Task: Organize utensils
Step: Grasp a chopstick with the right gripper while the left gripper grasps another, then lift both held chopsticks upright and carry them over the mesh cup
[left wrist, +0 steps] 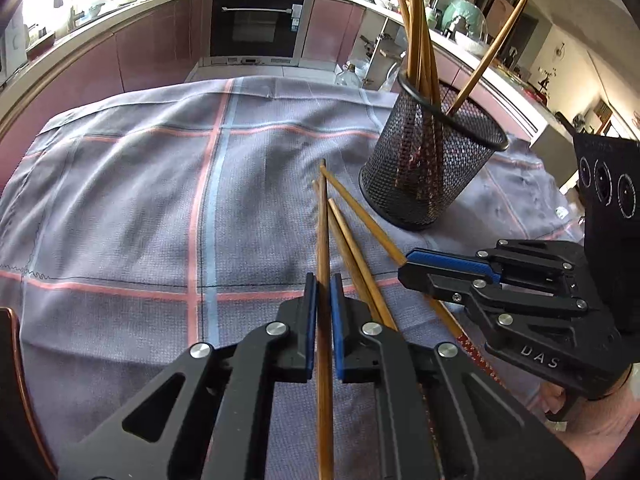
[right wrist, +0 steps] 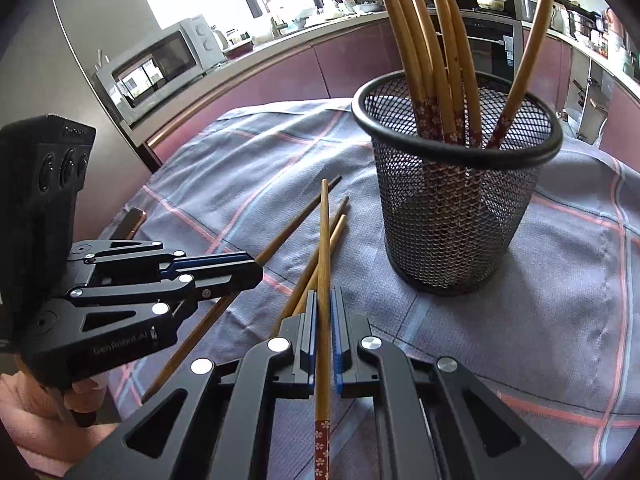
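A kitchen with an oven (left wrist: pixel 256 24) and a microwave (right wrist: pixel 160 64) surrounds a table under a plaid cloth (left wrist: pixel 140 200), where a mesh cup (right wrist: pixel 460 200) stands upright with several chopsticks already leaning in it. More chopsticks (left wrist: pixel 360 248) lie loose and crossed on the cloth just beside the cup. The left gripper (left wrist: pixel 324 304) is clenched on one chopstick (left wrist: pixel 323 240), which runs forward between its blue pads, and the right gripper (right wrist: pixel 325 320) grips another chopstick (right wrist: pixel 325 248) the same way, its flowered end (right wrist: pixel 322 448) pointing back toward the camera. Both tools sit low over the cloth, side by side and angled toward each other, tips pointing toward the cup. To do this step well, I judge each stick should be lifted clear of its neighbours, tipped toward vertical above the rim (right wrist: pixel 452 152), and lowered patterned end first into a gap between the standing sticks, one hand at a time so the tools do not collide.
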